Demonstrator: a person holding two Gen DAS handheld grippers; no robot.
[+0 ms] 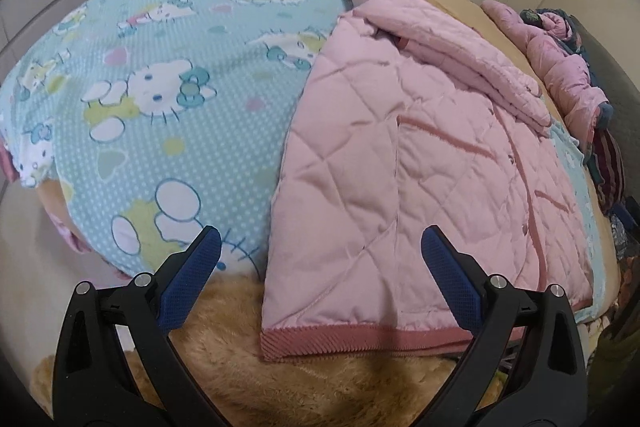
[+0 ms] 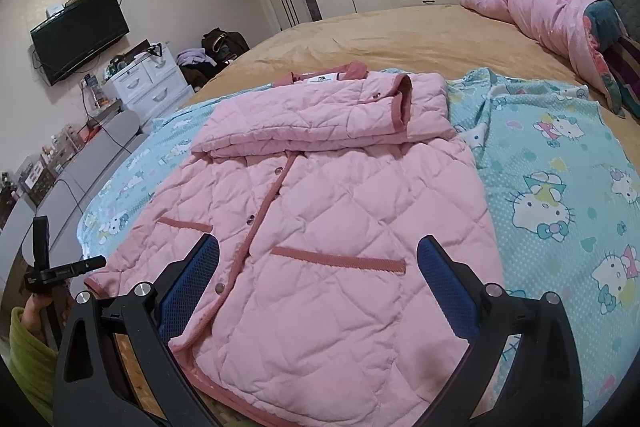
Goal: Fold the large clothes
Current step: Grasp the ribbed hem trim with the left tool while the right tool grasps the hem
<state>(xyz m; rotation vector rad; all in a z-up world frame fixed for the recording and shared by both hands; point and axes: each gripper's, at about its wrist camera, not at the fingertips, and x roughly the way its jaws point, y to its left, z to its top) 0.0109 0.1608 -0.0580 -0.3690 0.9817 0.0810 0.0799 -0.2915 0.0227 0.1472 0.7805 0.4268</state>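
On the tan bed (image 2: 400, 39), one pink quilted button-front jacket (image 2: 320, 211) lies front-up on one turquoise cat-print blanket (image 2: 560, 187), both sleeves already folded across the chest, likely so the body can be folded next. Two claws, left claw (image 1: 320, 255) and right claw (image 2: 318, 259), hover near the hem with jaws spread wide, gripping nothing. One bundled pink duvet (image 2: 552, 7) lies well apart.

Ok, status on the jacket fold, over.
Both tongs open, left and right, holding nothing. Pink jacket flat on blanket, sleeves folded across. Nothing blocking.
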